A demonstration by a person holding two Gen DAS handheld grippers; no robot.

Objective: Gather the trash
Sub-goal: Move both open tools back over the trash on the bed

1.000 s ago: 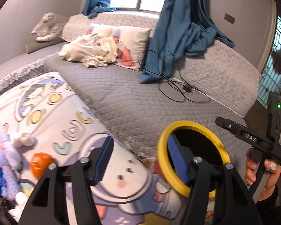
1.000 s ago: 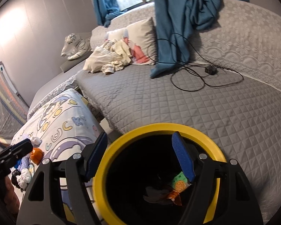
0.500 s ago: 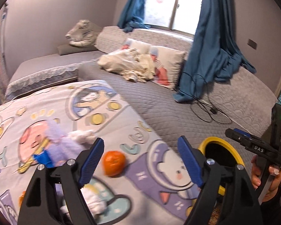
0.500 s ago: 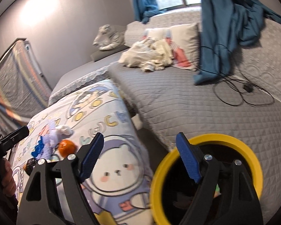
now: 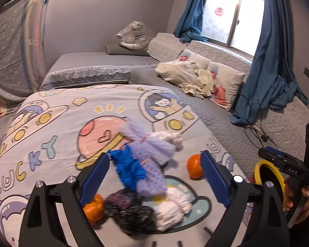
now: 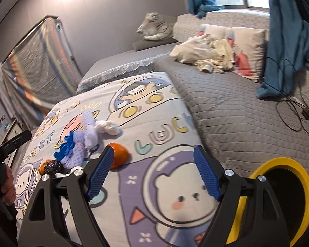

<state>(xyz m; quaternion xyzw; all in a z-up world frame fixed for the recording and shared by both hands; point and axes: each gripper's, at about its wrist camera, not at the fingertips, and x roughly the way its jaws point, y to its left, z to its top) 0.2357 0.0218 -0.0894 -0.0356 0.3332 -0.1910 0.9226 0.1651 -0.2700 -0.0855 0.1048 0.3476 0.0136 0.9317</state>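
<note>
Both grippers have been swung from the bin (image 6: 278, 195) to the trash pile (image 5: 142, 177). The left gripper (image 5: 154, 177), just opened wide, and the right gripper (image 6: 152, 173) are held spread and empty, so another pickup seems due.

I see a cartoon-printed bedsheet (image 5: 51, 123) in pastel pink, yellow and lilac, a lilac knitted net (image 5: 152, 154) beside a bright blue scrap (image 5: 127, 166), orange fruit (image 5: 194, 167), a yellow-rimmed black bin (image 6: 286, 189), grey quilted bedding (image 6: 237, 111) and teal curtains (image 5: 272, 61).
</note>
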